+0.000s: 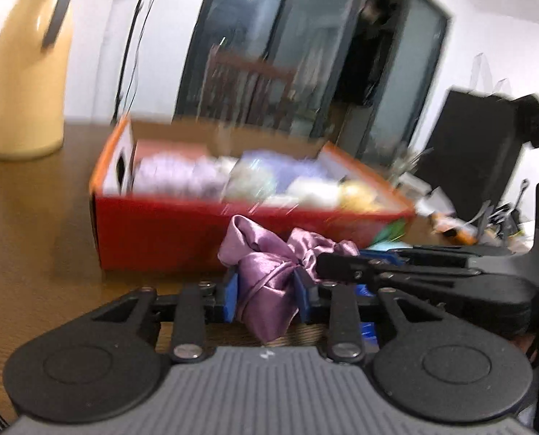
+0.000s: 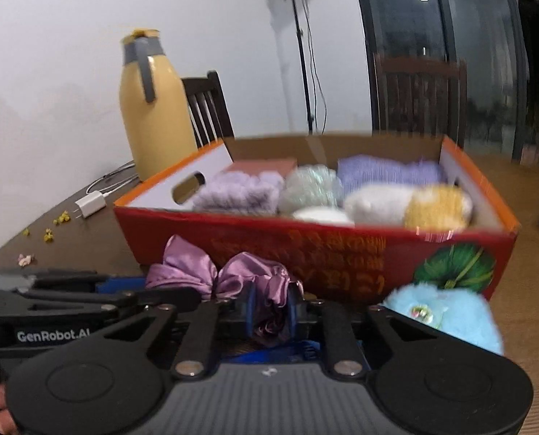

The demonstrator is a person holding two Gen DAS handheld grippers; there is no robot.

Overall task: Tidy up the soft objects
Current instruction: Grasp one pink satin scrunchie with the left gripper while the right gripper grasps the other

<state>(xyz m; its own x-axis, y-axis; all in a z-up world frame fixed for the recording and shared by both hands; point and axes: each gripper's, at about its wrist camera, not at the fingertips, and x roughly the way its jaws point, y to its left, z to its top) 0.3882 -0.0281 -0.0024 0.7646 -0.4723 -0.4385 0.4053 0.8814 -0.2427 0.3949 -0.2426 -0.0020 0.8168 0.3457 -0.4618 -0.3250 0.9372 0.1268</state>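
Both claws pinch one purple satin cloth [image 1: 266, 286] just in front of the red box [image 1: 168, 232] on the wooden worktop [image 1: 33, 246]: the left claw [image 1: 267, 293] squeezes one bunched end, the right claw [image 2: 271, 313] the other end. The box holds fluffy yarn balls [image 2: 374, 199]. A blue fluffy thing [image 2: 447, 319] lies beside the right claw, and a yellow jug [image 2: 153, 116] stands behind.

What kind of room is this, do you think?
Probably a home dining or living room: a wooden table, a dark wooden dining chair against the wall, a yellow thermos jug, and glass sliding doors.
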